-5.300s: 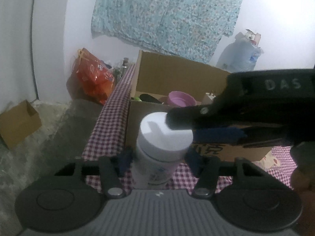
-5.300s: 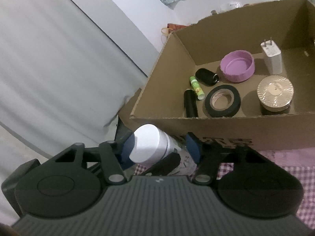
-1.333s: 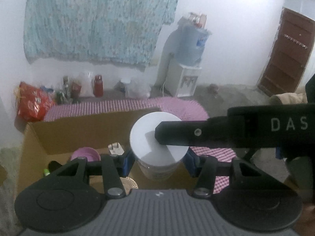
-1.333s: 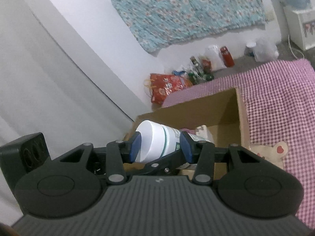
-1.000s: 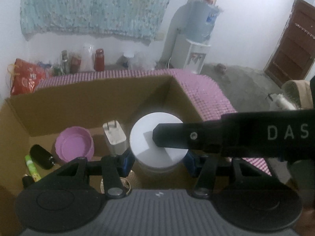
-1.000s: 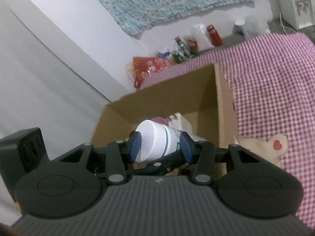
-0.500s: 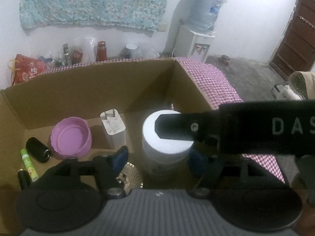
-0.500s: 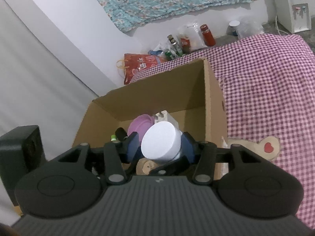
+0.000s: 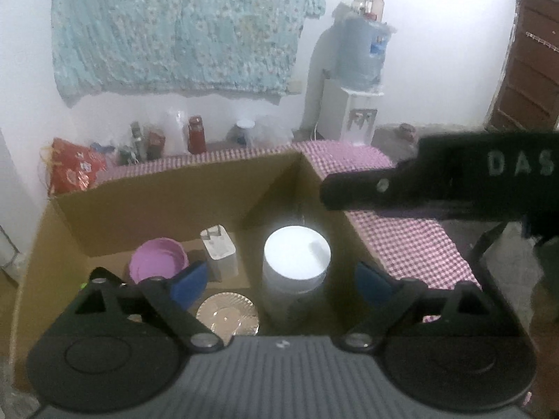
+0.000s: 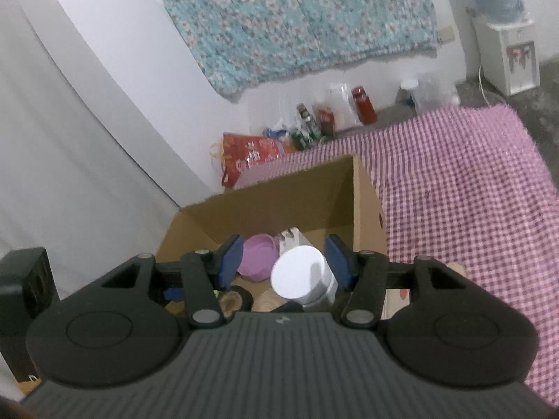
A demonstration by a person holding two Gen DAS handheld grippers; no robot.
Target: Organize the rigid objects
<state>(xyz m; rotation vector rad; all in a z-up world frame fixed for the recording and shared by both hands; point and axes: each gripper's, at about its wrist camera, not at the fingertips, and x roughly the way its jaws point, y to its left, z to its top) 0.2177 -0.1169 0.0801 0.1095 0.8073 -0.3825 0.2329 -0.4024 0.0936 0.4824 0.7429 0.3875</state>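
Now standing upright in the brown cardboard box (image 9: 167,192): white-lidded plastic jar (image 9: 296,267) (rigid, smooth, likely slippery). Left gripper (image 9: 281,281) just spread wide, right gripper (image 10: 284,262) just opening, both holding nothing; best regripped round the body.

Open-topped cardboard box (image 9: 167,188), access from above. White jar (image 9: 297,262) upright by right wall; charger (image 9: 220,251), purple lid (image 9: 157,269), gold lid (image 9: 227,317) crowding floor.
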